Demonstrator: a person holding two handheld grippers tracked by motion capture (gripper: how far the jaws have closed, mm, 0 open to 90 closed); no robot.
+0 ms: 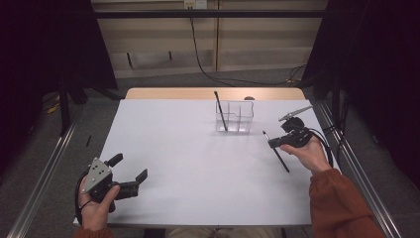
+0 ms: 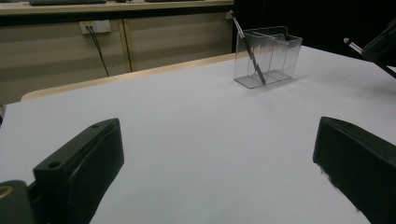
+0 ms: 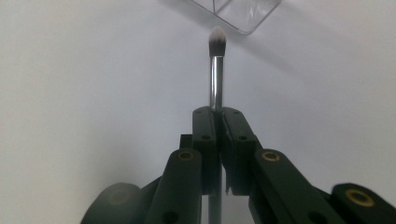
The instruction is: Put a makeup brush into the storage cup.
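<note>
My right gripper (image 1: 271,143) is shut on a thin black makeup brush (image 1: 277,151), held off the table at the right. In the right gripper view the brush (image 3: 216,74) sticks out past the closed jaws, its silver ferrule and pale bristle tip pointing toward the clear organizer (image 3: 243,14). That clear divided organizer (image 1: 235,117) stands at the far middle of the table, with a dark pen-like stick (image 1: 221,111) leaning in its left compartment. My left gripper (image 1: 131,171) rests open near the front left edge, nothing between its jaws. In the left gripper view the organizer (image 2: 267,56) stands far ahead.
The white table top (image 1: 188,158) has a wooden strip along its far edge. Metal rails run down both sides of the table. Cables lie on the floor behind it.
</note>
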